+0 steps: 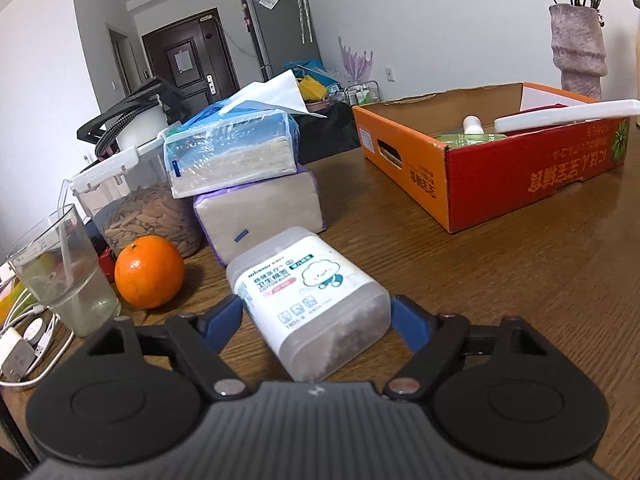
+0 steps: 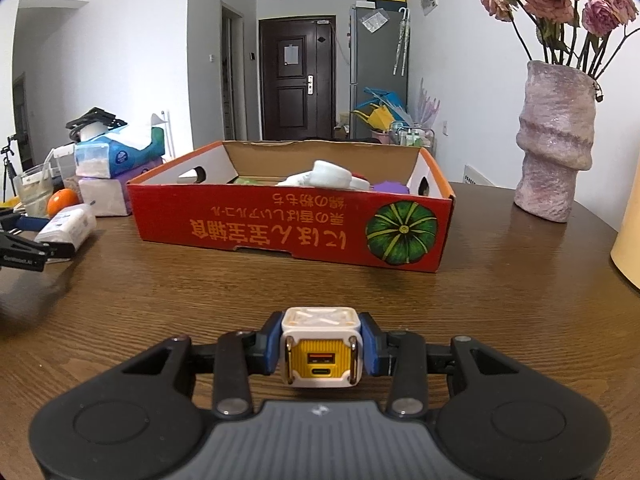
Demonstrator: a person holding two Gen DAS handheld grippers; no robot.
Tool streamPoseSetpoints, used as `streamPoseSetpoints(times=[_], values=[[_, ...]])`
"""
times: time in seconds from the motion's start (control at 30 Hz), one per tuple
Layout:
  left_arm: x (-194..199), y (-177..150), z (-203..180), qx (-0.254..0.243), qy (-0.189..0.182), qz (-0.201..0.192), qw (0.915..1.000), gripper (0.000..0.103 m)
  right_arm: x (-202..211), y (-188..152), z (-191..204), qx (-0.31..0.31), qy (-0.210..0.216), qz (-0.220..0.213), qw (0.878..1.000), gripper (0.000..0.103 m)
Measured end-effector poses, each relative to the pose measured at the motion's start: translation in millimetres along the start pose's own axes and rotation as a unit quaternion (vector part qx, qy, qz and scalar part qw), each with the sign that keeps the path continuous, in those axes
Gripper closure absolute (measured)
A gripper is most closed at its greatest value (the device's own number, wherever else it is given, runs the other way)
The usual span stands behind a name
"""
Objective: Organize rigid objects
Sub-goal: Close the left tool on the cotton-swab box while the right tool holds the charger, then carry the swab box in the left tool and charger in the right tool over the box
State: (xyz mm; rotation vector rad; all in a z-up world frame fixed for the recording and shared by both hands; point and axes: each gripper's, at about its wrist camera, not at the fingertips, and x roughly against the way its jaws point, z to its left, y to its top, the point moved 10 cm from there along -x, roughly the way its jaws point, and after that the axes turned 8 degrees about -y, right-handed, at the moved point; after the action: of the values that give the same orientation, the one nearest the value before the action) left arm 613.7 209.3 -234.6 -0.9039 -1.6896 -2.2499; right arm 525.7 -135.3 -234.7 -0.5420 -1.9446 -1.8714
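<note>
Between blue pads (image 1: 224, 318), frosted, white-labelled cotton-bud box (image 1: 308, 300), seemingly ungripped.

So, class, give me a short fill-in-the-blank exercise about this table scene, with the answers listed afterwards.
1. The right gripper is shut on a small white and ____ charger.
2. The cotton bud box lies between the open left gripper's ____ fingers.
3. Beside the glass sits an ____.

Answers: yellow; blue; orange

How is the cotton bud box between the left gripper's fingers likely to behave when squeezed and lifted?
The cotton bud box looks like a rigid plastic tub, so it should keep its shape. Filled with swabs, it is probably light. Its smooth sides might slip, and it lies askew to the left gripper, so it may twist.
</note>
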Motion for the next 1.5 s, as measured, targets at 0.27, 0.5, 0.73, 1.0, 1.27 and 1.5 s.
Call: streamPoseSetpoints(times=[0.27, 0.5, 0.73, 1.0, 1.27, 1.5], values=[[-5, 12, -12, 0.057, 0.082, 0.011, 0.9949, 0.0, 1, 1, 6, 0.002, 0.012, -0.002, 1.0, 0.065], [-12, 15, 6, 0.174, 0.12, 0.031, 0.977, 0.003, 1, 2, 8, 0.001, 0.013, -0.002, 1.0, 0.065], [-26, 7, 9, 0.229, 0.127, 0.066, 0.9628, 0.037, 1, 2, 11, 0.002, 0.018, -0.002, 1.0, 0.065], [-20, 11, -6, 0.224, 0.126, 0.054, 0.9649, 0.037, 1, 2, 13, 0.0, 0.024, -0.003, 1.0, 0.065], [-5, 19, -33, 0.203, 0.125, 0.034, 0.9706, 0.037, 3, 4, 11, -0.007, 0.029, -0.009, 1.0, 0.065], [13, 20, -52, 0.205, 0.126, 0.019, 0.9703, 0.037, 8, 6, 10, -0.014, 0.036, -0.016, 0.999, 0.065]])
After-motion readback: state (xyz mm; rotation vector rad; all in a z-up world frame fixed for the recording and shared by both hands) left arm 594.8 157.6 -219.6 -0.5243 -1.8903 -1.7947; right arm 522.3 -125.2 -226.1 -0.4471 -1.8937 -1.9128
